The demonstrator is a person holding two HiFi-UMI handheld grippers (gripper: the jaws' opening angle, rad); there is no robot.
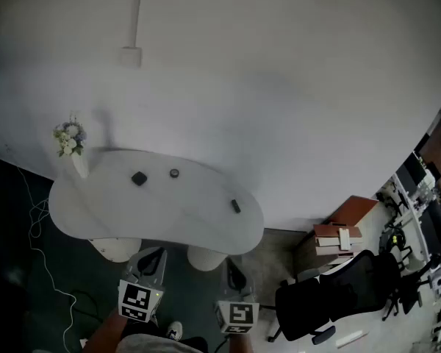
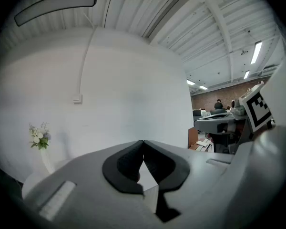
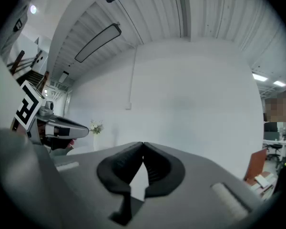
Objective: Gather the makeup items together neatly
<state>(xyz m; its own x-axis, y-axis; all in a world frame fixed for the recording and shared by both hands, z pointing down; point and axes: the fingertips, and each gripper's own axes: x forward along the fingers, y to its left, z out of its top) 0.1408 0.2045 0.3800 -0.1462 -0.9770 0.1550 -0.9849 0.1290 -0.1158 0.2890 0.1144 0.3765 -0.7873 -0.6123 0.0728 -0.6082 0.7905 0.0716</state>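
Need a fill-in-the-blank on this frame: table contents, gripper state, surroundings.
1. The number of small dark makeup items lying on the white table is ___.
2. In the head view, the vase of flowers stands at the table's ___ end.
3. The left gripper and the right gripper both have their jaws ___, with nothing held.
4. In the head view, the black office chair stands on the floor to the table's ___.

Missing words: three; left; shut; right
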